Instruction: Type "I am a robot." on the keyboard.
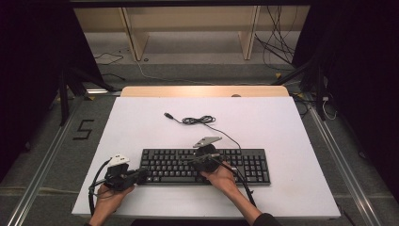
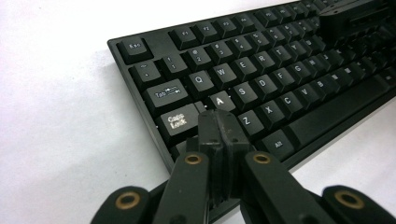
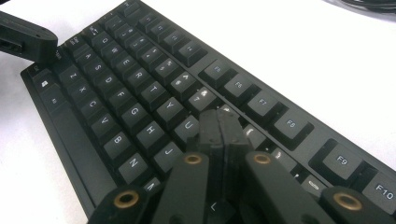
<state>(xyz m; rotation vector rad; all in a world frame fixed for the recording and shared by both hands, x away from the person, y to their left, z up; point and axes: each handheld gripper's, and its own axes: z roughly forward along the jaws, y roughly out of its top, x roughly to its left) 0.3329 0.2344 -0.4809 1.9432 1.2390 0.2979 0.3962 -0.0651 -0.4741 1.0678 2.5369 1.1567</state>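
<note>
Both tongs, left (image 2: 219, 128) and right (image 3: 223, 126), are pressed together, tips over the keyboard (image 1: 205, 165) lying beneath them; it looks rigid and light, best gripped by its end edges.

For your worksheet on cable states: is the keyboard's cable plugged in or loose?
Loose. The keyboard cable lies partly coiled on the white table, and its plug rests free on the surface.

left gripper (image 2: 219, 123): jaws closed, empty | right gripper (image 3: 223, 122): jaws closed, empty
</note>
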